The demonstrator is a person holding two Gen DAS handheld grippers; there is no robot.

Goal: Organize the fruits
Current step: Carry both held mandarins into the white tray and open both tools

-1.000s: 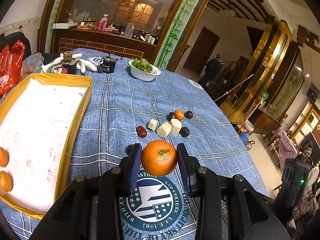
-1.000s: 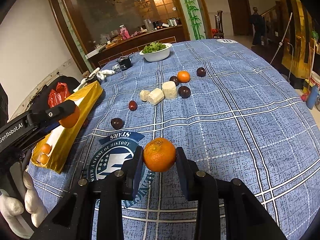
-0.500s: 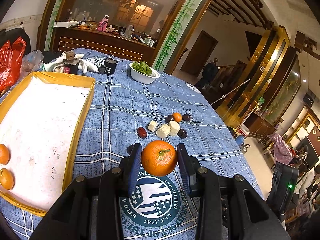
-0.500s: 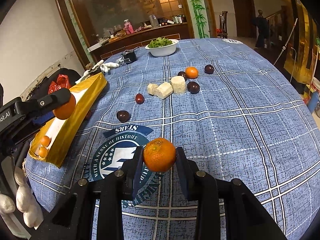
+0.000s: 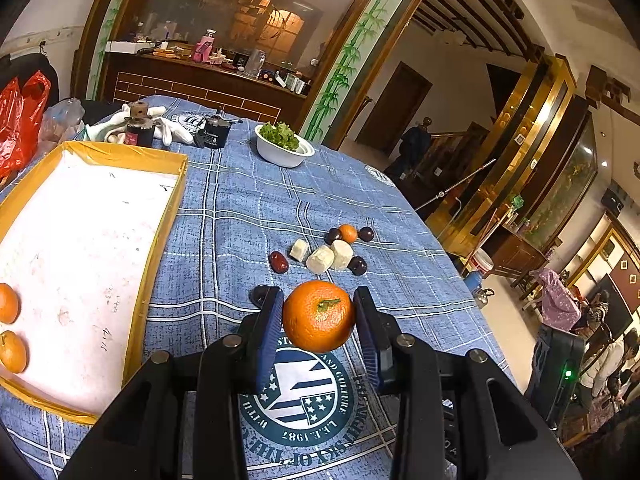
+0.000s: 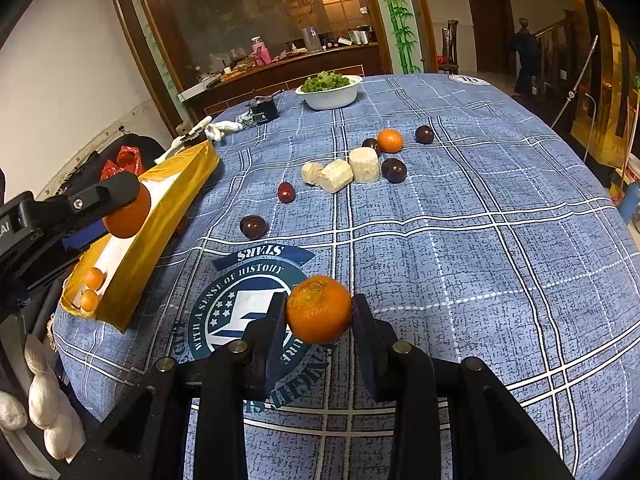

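Observation:
My left gripper (image 5: 319,314) is shut on an orange (image 5: 319,316) with a green stem scar, held above the blue checked tablecloth. My right gripper (image 6: 319,312) is shut on a second orange (image 6: 319,309) over the round emblem. To the left lies a yellow-rimmed box (image 5: 160,240) with two small oranges (image 5: 8,304) at its near end. The right wrist view shows the left gripper's orange (image 6: 127,218) beside that box (image 6: 160,216). A small orange (image 6: 390,141), several dark plums (image 6: 253,227) and white chunks (image 6: 363,165) lie further out.
A white bowl of greens (image 5: 285,148) stands at the far side, with a black grinder (image 5: 216,132), a dark jar (image 5: 140,128) and white gloves nearby. A gloved hand (image 6: 40,392) shows at the lower left. The table edge curves away on the right.

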